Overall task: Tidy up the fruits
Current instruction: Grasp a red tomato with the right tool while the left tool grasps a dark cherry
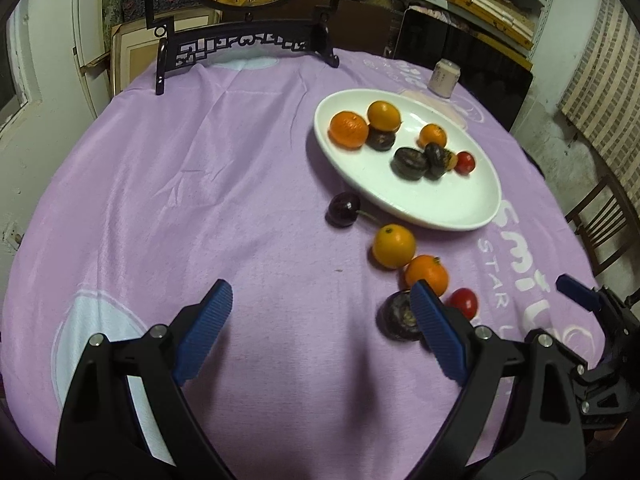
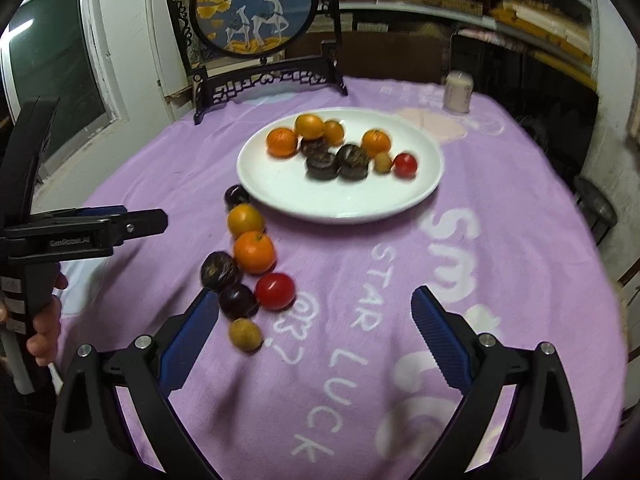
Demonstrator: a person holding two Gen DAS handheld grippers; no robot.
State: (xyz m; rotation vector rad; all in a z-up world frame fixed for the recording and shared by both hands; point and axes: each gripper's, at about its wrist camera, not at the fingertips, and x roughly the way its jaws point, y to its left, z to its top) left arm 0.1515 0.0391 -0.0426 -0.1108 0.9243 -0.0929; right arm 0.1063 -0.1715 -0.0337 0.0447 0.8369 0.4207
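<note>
Fruits: part on white plate [image 1: 472, 216], rest loose in row on purple-clothed worktop [image 1: 240, 184] beside plate's near rim.

Left wrist view: left gripper [image 1: 322, 300] fingers wide apart, nothing between, above bare cloth. Dark fruit [image 1: 400, 316] just behind right fingertip. Orange [image 1: 394, 246], cherry [image 1: 344, 209] near plate.

Right wrist view: right gripper [image 2: 314, 306] fingers apart, empty. Small tan fruit [image 2: 245, 334], red tomato [image 2: 275, 291] just ahead of left finger [image 2: 188, 340]. Hand [image 2: 44, 332] holds left gripper at left edge.

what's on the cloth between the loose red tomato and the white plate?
In the right wrist view, an orange, a yellow-orange fruit and a dark cherry line up from the tomato to the plate.
</note>
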